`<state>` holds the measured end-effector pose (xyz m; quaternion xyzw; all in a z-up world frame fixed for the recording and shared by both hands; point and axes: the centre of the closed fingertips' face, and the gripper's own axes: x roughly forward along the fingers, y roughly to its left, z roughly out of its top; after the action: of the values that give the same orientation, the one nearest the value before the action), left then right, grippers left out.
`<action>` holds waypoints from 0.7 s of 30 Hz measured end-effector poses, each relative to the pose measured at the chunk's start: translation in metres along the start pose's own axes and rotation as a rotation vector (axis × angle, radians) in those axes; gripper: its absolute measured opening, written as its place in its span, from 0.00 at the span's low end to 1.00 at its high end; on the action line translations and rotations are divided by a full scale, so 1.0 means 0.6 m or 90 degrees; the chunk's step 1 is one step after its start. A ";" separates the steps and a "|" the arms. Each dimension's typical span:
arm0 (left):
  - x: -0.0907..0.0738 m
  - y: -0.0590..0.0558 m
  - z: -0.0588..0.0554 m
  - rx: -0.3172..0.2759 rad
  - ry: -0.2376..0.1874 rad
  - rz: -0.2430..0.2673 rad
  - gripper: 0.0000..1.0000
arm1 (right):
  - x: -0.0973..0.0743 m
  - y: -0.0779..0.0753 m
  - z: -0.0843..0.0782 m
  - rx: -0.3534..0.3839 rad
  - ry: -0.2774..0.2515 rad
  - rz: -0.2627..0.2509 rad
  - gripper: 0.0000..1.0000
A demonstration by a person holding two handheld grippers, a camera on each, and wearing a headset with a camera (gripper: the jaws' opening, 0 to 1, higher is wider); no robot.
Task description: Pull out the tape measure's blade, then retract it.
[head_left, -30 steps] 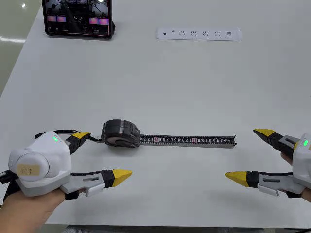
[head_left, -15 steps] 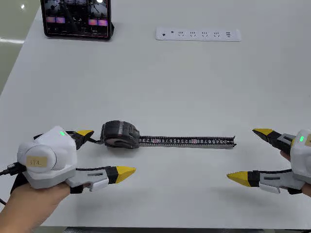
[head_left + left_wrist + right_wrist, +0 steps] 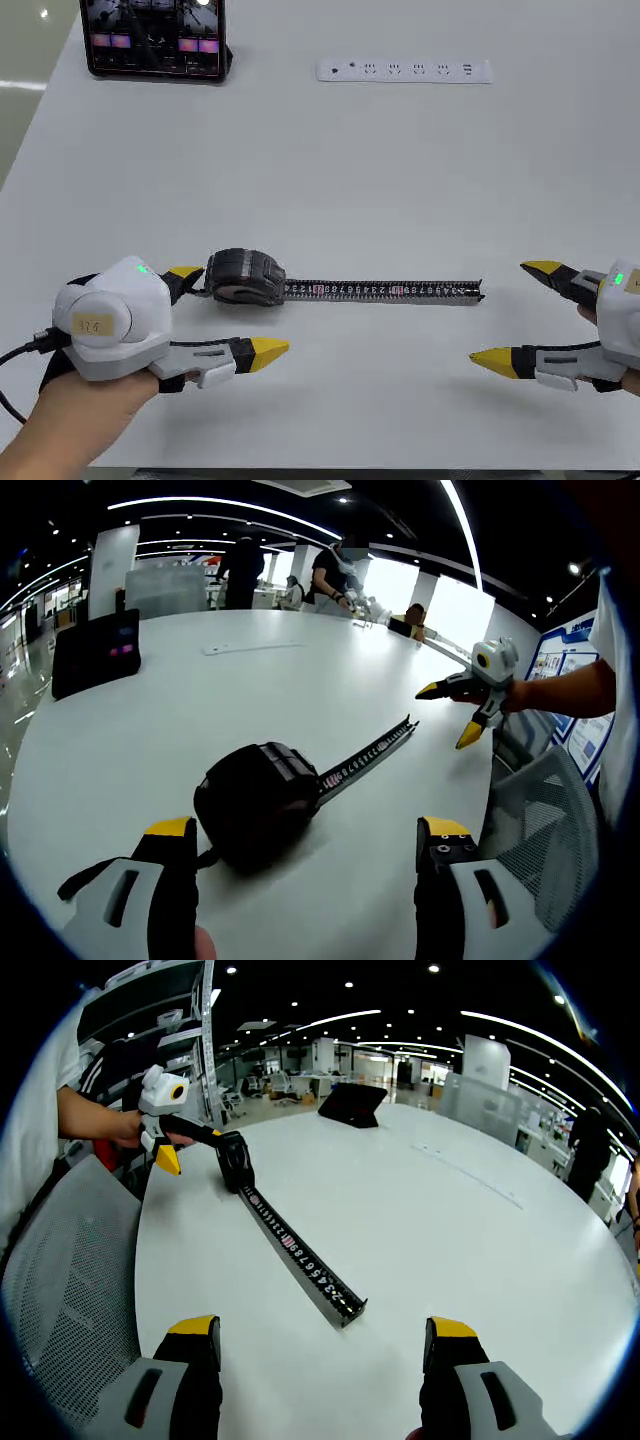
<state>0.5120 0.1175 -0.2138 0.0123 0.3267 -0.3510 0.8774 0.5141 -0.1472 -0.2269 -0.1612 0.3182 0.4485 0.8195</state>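
Left hand-held gripper (image 3: 228,310) hovering low, jaws spread, holding nothing. Tape measure (image 3: 246,277) lying on surface (image 3: 350,180) just ahead of its tips. Blade (image 3: 385,291) lying extended toward right hand-held gripper (image 3: 515,312), which is also spread and empty, near blade's end.

I see a white table (image 3: 420,180) with a dark tablet (image 3: 155,38), screen lit, propped at its far left corner. A white power strip (image 3: 404,70) lies flat along the far edge, well apart from the tablet. A grey mesh chair (image 3: 60,1260) sits just off the near edge. People (image 3: 333,578) stand beyond the far side.
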 end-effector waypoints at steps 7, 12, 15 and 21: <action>0.000 0.005 0.000 -0.005 -0.005 0.011 0.86 | 0.003 -0.001 0.001 -0.004 0.004 0.004 0.81; 0.003 0.009 0.004 -0.020 -0.012 0.027 0.83 | 0.004 -0.005 0.007 -0.011 0.006 0.013 0.78; 0.009 0.010 0.005 -0.022 -0.012 0.044 0.83 | 0.006 -0.009 0.011 -0.020 0.011 0.022 0.74; 0.014 0.017 0.013 -0.067 -0.027 0.070 0.82 | 0.014 -0.013 0.009 -0.053 0.041 0.057 0.69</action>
<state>0.5274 0.1181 -0.2149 -0.0232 0.3252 -0.2845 0.9015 0.5261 -0.1433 -0.2284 -0.1947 0.3324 0.4923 0.7806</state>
